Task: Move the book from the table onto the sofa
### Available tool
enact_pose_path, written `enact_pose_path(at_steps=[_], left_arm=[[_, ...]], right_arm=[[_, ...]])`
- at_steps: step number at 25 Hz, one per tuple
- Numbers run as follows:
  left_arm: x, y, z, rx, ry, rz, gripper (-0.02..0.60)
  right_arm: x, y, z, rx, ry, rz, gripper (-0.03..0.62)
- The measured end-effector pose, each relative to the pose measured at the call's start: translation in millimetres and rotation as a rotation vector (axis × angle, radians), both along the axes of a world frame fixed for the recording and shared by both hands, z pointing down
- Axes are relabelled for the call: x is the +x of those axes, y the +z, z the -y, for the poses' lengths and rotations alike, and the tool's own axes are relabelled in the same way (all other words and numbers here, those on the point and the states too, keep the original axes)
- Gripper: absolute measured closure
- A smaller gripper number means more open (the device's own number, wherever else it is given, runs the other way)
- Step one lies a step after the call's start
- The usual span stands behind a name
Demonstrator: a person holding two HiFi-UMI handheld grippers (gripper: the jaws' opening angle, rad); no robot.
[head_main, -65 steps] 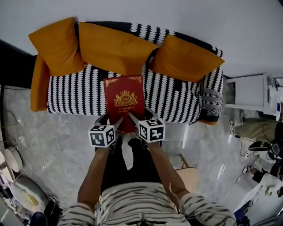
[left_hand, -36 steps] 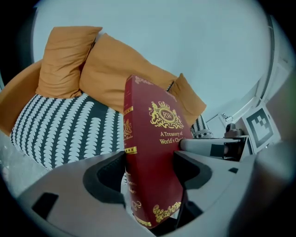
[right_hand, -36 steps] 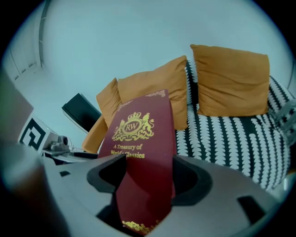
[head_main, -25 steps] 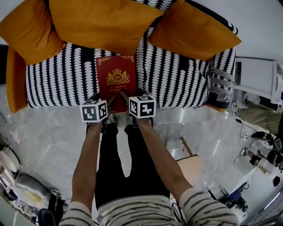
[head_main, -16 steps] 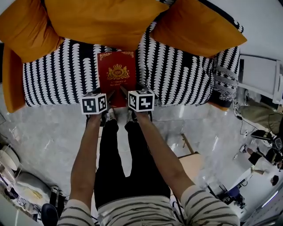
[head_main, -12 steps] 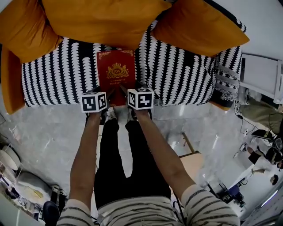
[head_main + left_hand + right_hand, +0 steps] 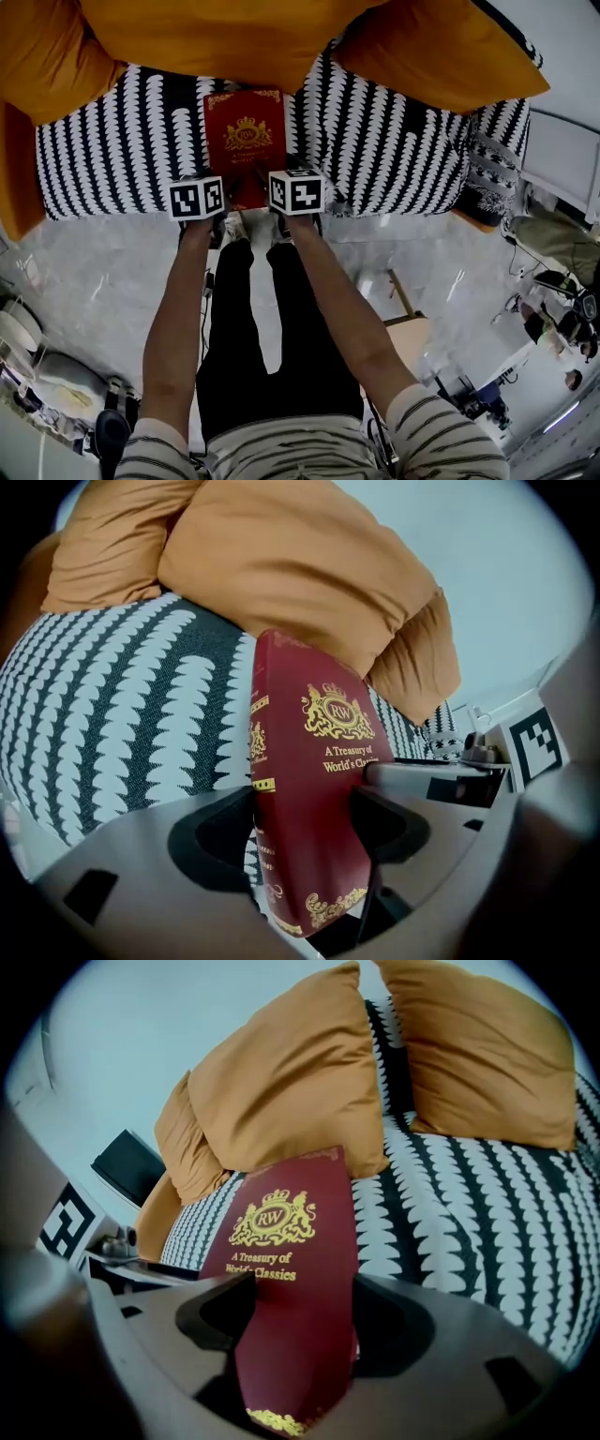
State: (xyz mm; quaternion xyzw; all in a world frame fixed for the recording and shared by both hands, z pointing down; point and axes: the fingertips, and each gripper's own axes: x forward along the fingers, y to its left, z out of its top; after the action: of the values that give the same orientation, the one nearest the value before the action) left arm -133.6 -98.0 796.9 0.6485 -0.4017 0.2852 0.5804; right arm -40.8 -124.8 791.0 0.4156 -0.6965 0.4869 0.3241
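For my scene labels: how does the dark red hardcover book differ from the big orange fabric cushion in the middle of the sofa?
The dark red hardcover book bears a gold crest and lettering; the big orange fabric cushion is plain. The book is flat and stiff; the cushion is puffy. The left tool and the right tool grip the book's near edge; nothing holds the cushion. Both are at the black-and-white patterned sofa.

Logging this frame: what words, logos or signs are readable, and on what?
"RW": in the gold crest on the cover of the red book.
"A Treasury of World's Classics": under that crest, partly behind a jaw.
Spine lettering: too small to read.
Marker cubes: square patterns only, no words.
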Motion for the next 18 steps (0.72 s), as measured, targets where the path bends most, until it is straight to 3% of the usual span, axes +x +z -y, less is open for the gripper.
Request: enact_pose_path(at_steps=[18], left_arm=[[2.1, 0.0, -2.5, -0.042, -0.010, 0.021, 0.268]], right_arm=[[6.5, 1.7, -1.8, -0.078, -0.021, -0.037, 0.278]])
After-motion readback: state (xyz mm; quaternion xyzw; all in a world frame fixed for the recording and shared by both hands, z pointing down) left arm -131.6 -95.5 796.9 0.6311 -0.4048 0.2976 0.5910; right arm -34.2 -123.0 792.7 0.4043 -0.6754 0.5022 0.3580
